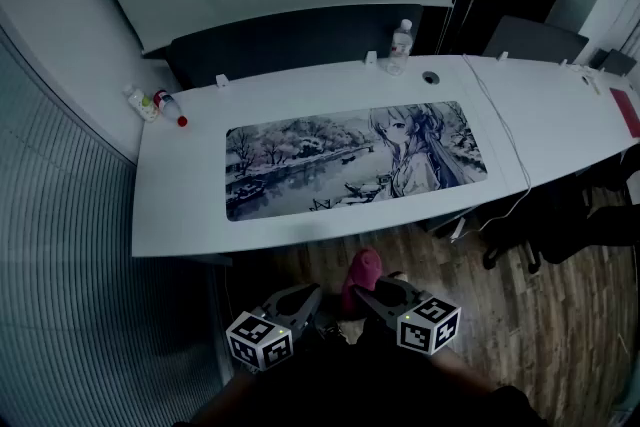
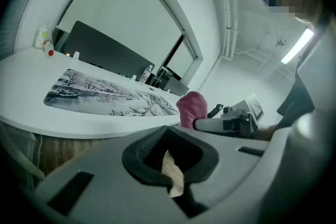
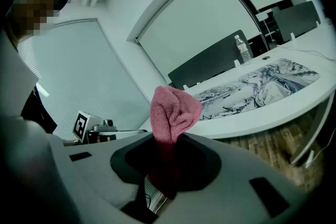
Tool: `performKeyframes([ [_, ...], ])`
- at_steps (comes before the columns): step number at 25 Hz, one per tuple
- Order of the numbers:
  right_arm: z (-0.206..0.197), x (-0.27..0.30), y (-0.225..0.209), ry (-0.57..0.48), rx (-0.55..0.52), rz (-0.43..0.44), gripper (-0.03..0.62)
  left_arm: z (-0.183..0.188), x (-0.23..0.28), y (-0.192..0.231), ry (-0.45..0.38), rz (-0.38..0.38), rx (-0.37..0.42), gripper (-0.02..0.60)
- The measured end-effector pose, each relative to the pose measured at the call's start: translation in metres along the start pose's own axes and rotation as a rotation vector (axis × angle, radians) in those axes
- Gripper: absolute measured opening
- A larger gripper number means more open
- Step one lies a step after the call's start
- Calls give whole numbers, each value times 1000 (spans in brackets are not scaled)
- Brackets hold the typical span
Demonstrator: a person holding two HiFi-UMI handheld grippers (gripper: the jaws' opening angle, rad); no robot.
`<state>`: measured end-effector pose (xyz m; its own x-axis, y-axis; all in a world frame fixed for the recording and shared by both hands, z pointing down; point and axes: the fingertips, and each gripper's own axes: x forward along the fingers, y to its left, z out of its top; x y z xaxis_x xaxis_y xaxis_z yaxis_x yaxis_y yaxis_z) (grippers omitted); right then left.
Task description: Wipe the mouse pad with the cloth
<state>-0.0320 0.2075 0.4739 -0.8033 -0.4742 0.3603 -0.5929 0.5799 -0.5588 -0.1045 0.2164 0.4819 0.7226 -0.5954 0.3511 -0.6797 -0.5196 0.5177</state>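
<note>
A long mouse pad (image 1: 350, 160) printed with a winter scene and an anime figure lies flat in the middle of the white desk (image 1: 180, 205). Both grippers hang low, in front of the desk's near edge and above the wooden floor. My right gripper (image 1: 372, 290) is shut on a pink cloth (image 1: 362, 273), which bunches up out of the jaws (image 3: 173, 113). My left gripper (image 1: 308, 300) sits just left of it, shut with nothing held (image 2: 169, 162). In the left gripper view the cloth (image 2: 191, 108) and the mouse pad (image 2: 105, 93) show beyond the jaws.
A clear water bottle (image 1: 401, 45) stands at the desk's back edge. Small bottles (image 1: 150, 103) sit at the back left corner. A white cable (image 1: 505, 130) runs across the desk right of the pad. A black chair (image 1: 560, 225) stands under the desk at right.
</note>
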Motion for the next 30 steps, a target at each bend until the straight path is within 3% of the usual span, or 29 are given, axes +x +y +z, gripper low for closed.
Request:
performKeyframes([
  [19, 12, 25, -7, 46, -29, -7, 110, -2, -6, 19, -24, 33, -40, 6],
  [25, 39, 66, -16, 100, -72, 26, 110, 12, -4, 40, -60, 95, -70, 6],
  [30, 58, 107, -25, 188, -77, 82, 110, 38, -6, 54, -110, 198, -100, 6],
])
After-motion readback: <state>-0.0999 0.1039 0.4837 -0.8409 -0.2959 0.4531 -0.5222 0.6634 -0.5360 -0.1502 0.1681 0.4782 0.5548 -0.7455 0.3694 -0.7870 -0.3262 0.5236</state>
